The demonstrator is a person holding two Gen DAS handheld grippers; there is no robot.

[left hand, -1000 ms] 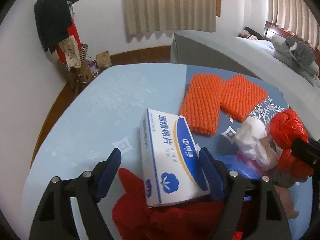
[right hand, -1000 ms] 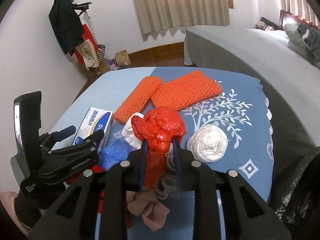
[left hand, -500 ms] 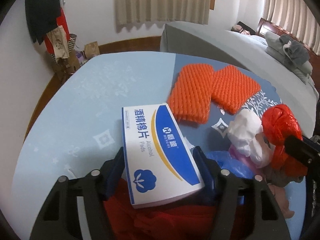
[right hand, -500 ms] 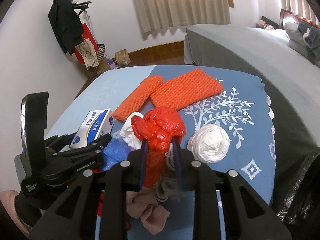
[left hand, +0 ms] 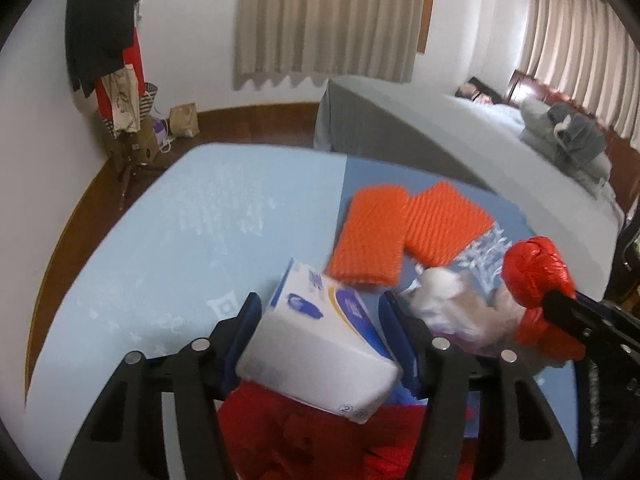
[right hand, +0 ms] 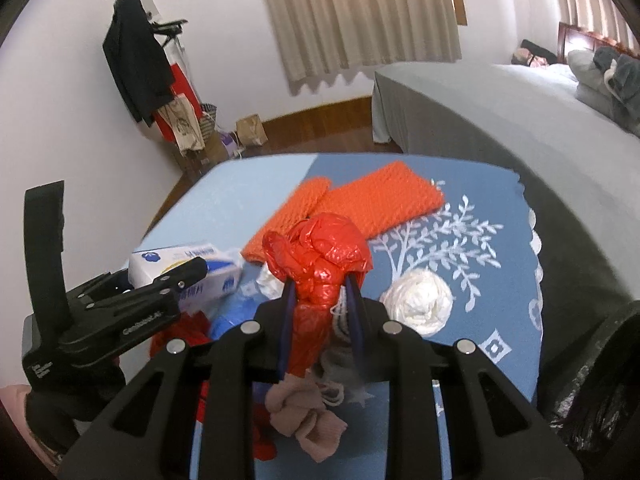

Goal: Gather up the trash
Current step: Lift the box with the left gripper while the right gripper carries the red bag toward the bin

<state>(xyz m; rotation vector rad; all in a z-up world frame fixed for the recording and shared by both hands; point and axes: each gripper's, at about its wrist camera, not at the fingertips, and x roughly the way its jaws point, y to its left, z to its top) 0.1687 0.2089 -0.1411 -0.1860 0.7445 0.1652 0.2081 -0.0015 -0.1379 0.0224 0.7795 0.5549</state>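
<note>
The left gripper (left hand: 320,344) had the white-and-blue box (left hand: 320,344) between its 2 blue pads, and its jaws were closing on the box's 2 long side faces. The box sat tilted, its far end tipped up and toward the left of the left wrist view, its long axis running roughly along the fingers and away from the camera, so the jaws spanned its short width. Its near corner hung just over crumpled red plastic (left hand: 304,432) lying below the jaws.

The right gripper (right hand: 320,304) had its jaws drawn close together, pinching the neck of a knotted red plastic bag (right hand: 320,252), whose bulging top stood above the fingertips. Under that gripper lay a pinkish rag (right hand: 304,420), and a blue scrap (right hand: 228,316) lay beside it toward the left gripper.

Farther out on the blue tablecloth (right hand: 500,240) sat a white ball of plastic (right hand: 420,304), to the right of the red bag and nearer the right hand. 2 orange foam nets (left hand: 404,236) lay side by side beyond both grippers, their long axes pointing away toward the bed (left hand: 460,136).

At the lower right edge of the right wrist view was crinkled black plastic (right hand: 592,408), probably the trash bag; its mouth and contents could not be seen. It lay on the right hand's side, well apart from the left gripper.
</note>
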